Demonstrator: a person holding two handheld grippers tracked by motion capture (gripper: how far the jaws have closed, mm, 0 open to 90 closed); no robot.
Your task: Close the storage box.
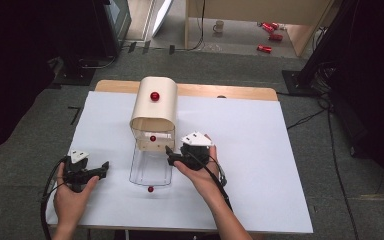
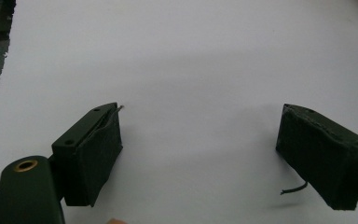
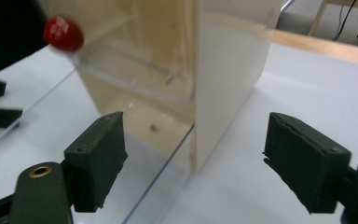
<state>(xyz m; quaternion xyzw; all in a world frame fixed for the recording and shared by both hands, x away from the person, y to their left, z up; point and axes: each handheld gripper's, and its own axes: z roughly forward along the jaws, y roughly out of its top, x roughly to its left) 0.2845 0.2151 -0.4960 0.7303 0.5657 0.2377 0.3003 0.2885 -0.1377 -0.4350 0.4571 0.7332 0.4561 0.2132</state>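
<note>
Right tongs (image 3: 193, 158) wide, nothing gripped, beside wooden box (image 1: 153, 107) front corner, left tongs (image 2: 200, 154) wide over white sheet (image 1: 260, 165)

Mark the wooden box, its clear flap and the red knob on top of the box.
wooden box (image 1: 153, 106): high view, on its curved cream top.
clear flap (image 1: 150, 170): high view, middle of the see-through panel lying flat on the table.
red knob (image 1: 154, 96): high view, centre of the ball on the box top.

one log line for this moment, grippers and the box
left gripper: open, empty, over white sheet | right gripper: open, empty, at box front corner | clear door: folded down flat
</note>
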